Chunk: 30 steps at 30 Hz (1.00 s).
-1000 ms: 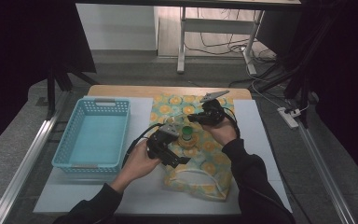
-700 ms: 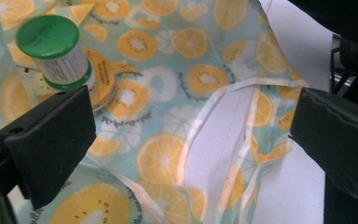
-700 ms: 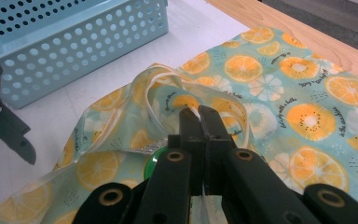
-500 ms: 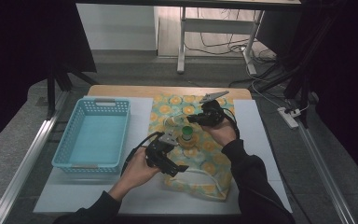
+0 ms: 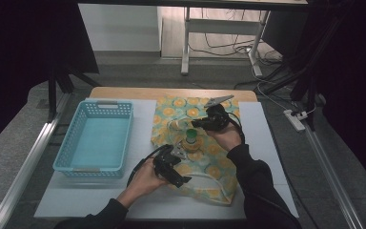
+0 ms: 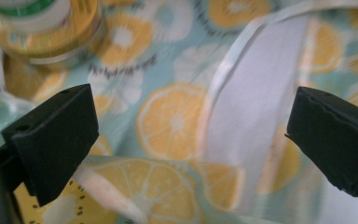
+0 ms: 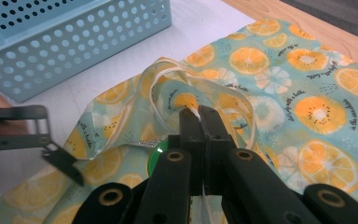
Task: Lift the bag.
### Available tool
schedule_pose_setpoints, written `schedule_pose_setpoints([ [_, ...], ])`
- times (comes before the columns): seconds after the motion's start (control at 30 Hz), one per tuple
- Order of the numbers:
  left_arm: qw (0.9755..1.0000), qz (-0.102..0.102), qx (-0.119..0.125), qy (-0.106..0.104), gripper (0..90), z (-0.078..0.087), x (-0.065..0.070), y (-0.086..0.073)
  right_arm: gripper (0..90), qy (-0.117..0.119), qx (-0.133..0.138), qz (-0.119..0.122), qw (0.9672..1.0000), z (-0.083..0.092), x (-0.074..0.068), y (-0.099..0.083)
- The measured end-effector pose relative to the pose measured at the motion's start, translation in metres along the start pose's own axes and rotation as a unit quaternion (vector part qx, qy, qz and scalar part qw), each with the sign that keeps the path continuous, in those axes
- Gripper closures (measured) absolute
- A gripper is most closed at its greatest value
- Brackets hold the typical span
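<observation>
A citrus-print cloth bag [image 5: 214,169] lies on the white table [image 5: 262,143], with a yellow-labelled jar with a green lid [image 5: 190,138] standing on it. My right gripper [image 5: 196,124] is just behind the jar, shut on a pale strap edge of the bag [image 7: 198,113] and holding it raised; the green lid [image 7: 155,154] peeks out under its jaws. My left gripper [image 5: 181,172] sits low over the bag's near left part. Its jaws stand wide open [image 6: 191,140] over the cloth and a pale strap [image 6: 256,93], and the jar [image 6: 42,28] is beyond them.
A light blue perforated basket [image 5: 128,129] stands empty on the left half of the table, also visible past the bag [image 7: 74,37]. The wooden table edge [image 5: 171,93] runs behind the bag. Bare white surface lies right of the bag and along the front.
My left gripper has come down and toward the near edge, onto the bag's near left part. The right gripper and the jar have stayed put.
</observation>
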State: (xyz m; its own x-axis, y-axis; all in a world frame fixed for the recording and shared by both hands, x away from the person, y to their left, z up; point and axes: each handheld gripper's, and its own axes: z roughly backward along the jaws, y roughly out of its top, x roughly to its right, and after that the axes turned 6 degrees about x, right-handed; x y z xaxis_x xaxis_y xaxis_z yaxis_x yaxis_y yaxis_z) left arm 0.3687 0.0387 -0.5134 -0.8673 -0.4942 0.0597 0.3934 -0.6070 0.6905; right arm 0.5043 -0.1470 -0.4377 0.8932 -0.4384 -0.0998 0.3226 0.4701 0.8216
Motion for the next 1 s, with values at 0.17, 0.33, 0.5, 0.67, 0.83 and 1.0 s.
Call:
schedule_pose_setpoints([
  [0.17, 0.9998, 0.002, -0.019, 0.010, 3.6, -0.014, -0.005, -0.008, 90.0, 0.003, -0.003, -0.003, 1.0000, -0.004, -0.001, -0.003],
  [0.33, 0.9997, -0.001, -0.019, 0.013, 7.8, -0.016, -0.008, -0.011, 90.0, 0.003, -0.005, -0.004, 1.0000, -0.005, 0.000, -0.004],
  [0.5, 0.9998, 0.001, -0.014, 0.011, 26.3, -0.012, -0.013, -0.010, 90.0, 0.002, -0.005, -0.004, 1.0000, -0.004, 0.000, -0.005],
  [0.67, 0.9997, 0.007, -0.020, 0.015, 38.6, -0.010, -0.017, -0.008, 90.0, 0.002, -0.006, -0.003, 1.0000, -0.005, 0.000, -0.005],
  [0.83, 0.9992, 0.016, -0.033, 0.017, 52.2, -0.010, -0.020, -0.003, 90.0, 0.002, -0.006, -0.003, 1.0000, -0.005, -0.001, -0.005],
  [1.0, 0.9993, 0.015, -0.031, 0.014, 64.6, -0.009, -0.020, -0.002, 90.0, 0.001, -0.005, -0.004, 1.0000, -0.003, 0.000, -0.005],
])
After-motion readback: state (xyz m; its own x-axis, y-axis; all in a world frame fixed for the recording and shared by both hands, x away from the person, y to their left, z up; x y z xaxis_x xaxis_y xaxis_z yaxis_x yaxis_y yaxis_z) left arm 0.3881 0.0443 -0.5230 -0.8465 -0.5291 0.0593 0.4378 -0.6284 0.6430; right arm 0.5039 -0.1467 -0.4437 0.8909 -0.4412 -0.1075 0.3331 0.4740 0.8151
